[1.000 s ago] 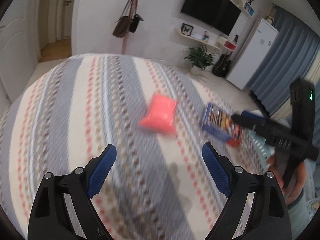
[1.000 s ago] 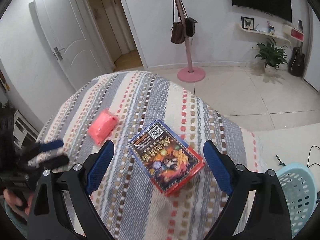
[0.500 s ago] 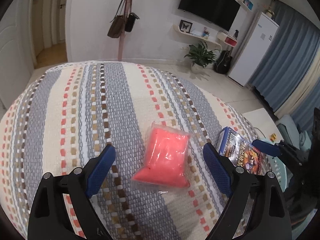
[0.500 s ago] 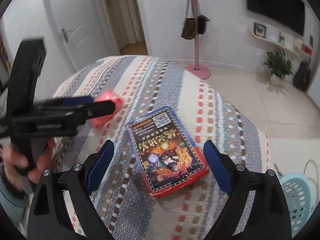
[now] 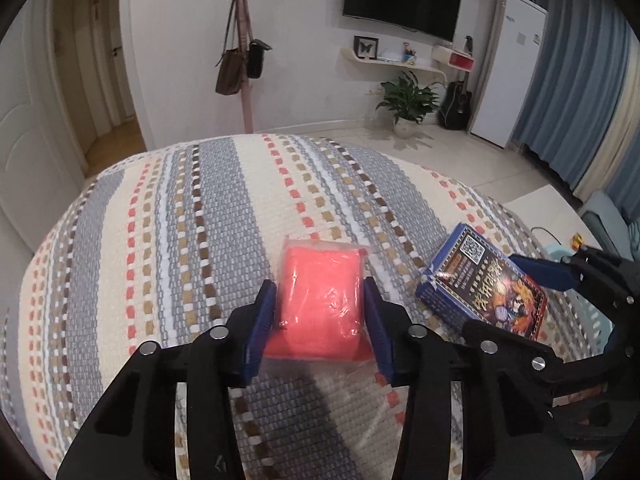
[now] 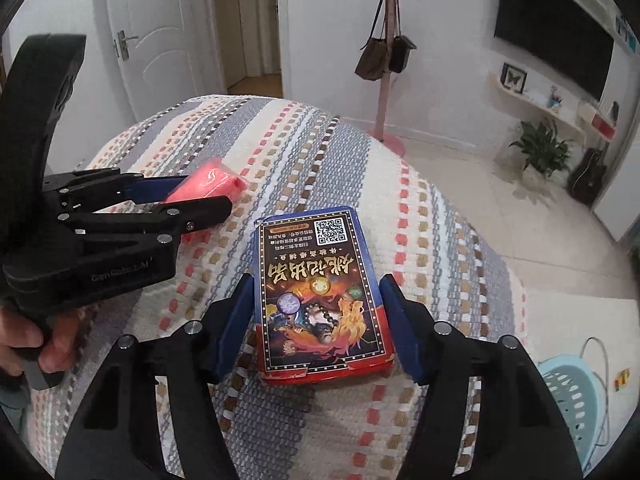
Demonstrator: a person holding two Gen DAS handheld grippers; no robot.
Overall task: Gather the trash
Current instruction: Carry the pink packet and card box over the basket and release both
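Observation:
A pink packet in clear wrap point(image 5: 320, 284) lies on the striped blanket point(image 5: 180, 240). My left gripper point(image 5: 320, 300) straddles it with jaws closing, the blue pads touching its two long sides. Beside it on the right lies a blue and red printed card box point(image 6: 320, 280). My right gripper point(image 6: 318, 292) is closing around the box, with pads against its side edges. In the right wrist view the left gripper point(image 6: 208, 192) and the pink packet point(image 6: 212, 178) show at the left. The left wrist view shows the box point(image 5: 480, 280) inside the right gripper point(image 5: 490, 292).
A light blue plastic basket point(image 6: 572, 392) stands on the floor at the blanket's right edge. A person's hand point(image 6: 24, 340) holds the left gripper's handle. A pink coat stand with bags point(image 5: 244, 60), a plant point(image 5: 406, 100) and a door point(image 6: 160, 40) are farther off.
Both grippers came forward and down over their items and narrowed from wide open. The pink packet now sits between the left pads and the box between the right pads.

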